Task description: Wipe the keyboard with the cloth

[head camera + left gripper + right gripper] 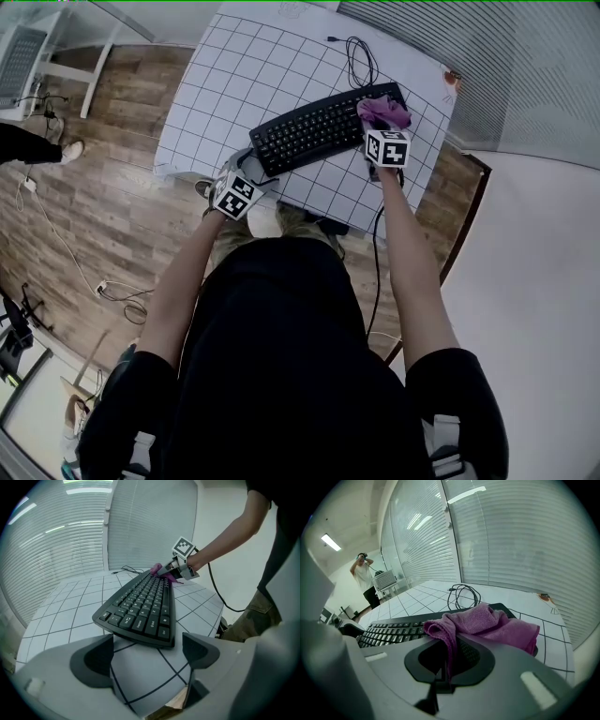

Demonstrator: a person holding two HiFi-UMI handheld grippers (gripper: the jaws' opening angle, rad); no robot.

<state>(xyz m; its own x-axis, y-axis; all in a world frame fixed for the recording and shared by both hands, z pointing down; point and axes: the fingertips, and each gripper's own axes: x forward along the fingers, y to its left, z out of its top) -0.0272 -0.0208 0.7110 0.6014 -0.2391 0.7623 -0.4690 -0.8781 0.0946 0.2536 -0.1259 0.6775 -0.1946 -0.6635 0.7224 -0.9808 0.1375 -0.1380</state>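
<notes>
Right fingers [474, 659] pinching cloth [497, 625] on keyboard [319, 127], left fingers [91, 660] spread, gridded table [234, 66], wood floor [94, 216].

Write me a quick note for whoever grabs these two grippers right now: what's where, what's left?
Left gripper: open, empty, just short of the keyboard's left end.
Right gripper: shut on the purple cloth, which lies bunched on the keyboard's right end.
Done: cloth gripped and on the keys; how much is wiped can't be told.
Left: probably sweep the cloth across the keys toward the left end.
</notes>
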